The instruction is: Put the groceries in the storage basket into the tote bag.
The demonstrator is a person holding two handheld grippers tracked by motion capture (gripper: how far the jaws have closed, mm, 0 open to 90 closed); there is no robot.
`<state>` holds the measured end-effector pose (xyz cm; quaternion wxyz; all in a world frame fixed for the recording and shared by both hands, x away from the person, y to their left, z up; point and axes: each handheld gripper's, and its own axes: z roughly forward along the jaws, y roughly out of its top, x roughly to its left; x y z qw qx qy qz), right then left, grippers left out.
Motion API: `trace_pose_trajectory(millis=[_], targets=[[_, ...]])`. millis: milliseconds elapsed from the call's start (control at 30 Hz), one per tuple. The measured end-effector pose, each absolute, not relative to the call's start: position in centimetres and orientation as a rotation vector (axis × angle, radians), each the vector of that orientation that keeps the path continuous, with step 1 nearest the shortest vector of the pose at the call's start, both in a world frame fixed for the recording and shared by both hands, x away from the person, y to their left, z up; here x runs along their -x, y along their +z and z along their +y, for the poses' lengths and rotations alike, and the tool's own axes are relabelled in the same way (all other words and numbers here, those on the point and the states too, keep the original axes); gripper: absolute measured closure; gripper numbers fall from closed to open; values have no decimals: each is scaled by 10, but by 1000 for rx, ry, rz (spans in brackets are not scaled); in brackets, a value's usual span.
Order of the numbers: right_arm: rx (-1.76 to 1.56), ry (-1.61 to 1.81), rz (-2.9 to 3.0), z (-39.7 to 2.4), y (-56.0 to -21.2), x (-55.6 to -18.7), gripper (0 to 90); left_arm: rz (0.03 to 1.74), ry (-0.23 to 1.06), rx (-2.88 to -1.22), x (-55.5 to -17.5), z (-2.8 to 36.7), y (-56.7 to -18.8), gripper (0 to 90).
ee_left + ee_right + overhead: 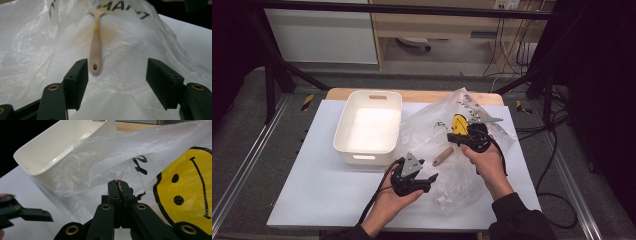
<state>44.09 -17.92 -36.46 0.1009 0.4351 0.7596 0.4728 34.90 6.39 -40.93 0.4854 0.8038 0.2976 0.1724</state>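
A clear plastic bag (427, 132) with a yellow smiley face (185, 192) lies crumpled on the white table. A beige utensil handle (442, 156) with a hole at its end pokes out of it toward me. In the left gripper view the handle (96, 53) lies on the bag (37, 50), its end just beyond the left jaw. My left gripper (429, 180) (117, 80) is open, and its pads touch nothing. My right gripper (452, 137) (117, 182) is shut on a fold of the bag (105, 152) beside the smiley face.
A white plastic bin (343, 125) stands at the bag's left, and its wall (50, 145) touches the bag. The table (312, 190) has bare room at the front left. Black frame bars and cables run around the table's back and right.
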Motion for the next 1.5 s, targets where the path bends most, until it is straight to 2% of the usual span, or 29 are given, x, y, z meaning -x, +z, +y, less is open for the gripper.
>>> trace_pose_trajectory(millis=[267, 500, 1133, 1500], targets=[[-1311, 1421, 2239, -180, -382, -434, 900, 752, 414, -1910, -343, 84, -397, 287], [-1332, 1430, 2234, -188, -392, -427, 900, 782, 430, -1886, -340, 98, -391, 210], [-1290, 1174, 2412, -166, -433, -417, 893, 930, 506, -1816, -351, 147, -369, 193], [-1273, 1118, 2460, -159, -440, -405, 893, 1003, 538, -1776, -355, 177, -364, 188]])
